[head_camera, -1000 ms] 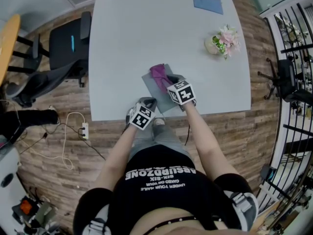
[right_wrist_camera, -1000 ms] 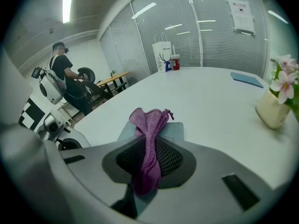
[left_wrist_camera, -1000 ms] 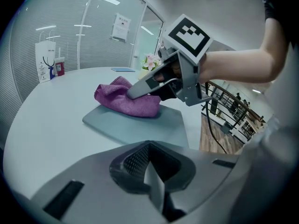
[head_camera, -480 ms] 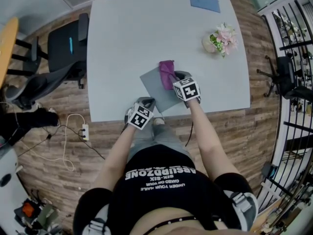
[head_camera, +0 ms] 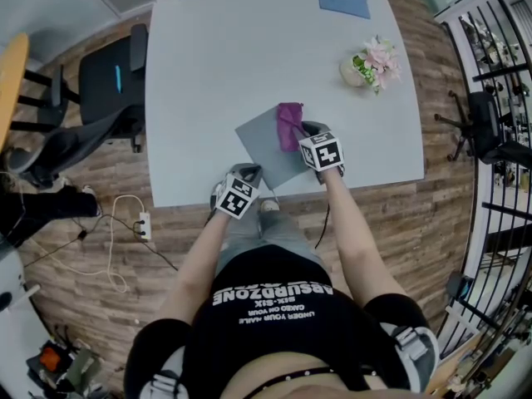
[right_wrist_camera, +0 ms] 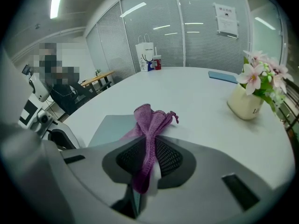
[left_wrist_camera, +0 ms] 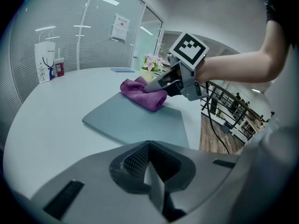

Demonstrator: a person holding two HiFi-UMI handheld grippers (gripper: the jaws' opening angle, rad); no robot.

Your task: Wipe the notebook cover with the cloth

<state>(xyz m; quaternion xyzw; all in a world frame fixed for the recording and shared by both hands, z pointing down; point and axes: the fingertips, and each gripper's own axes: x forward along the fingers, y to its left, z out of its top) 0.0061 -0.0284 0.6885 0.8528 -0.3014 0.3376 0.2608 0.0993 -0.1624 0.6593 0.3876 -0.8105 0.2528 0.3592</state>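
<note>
From the head view I see the grey notebook lying askew near the near edge of the surface. The purple cloth sits on its far right part with my right hand-held gripper at it, and my left hand-held gripper is at the near edge just beside the notebook. In the left gripper view its jaws are pressed together on nothing; in the right gripper view the jaws pinch the cloth, bunched over the notebook.
</note>
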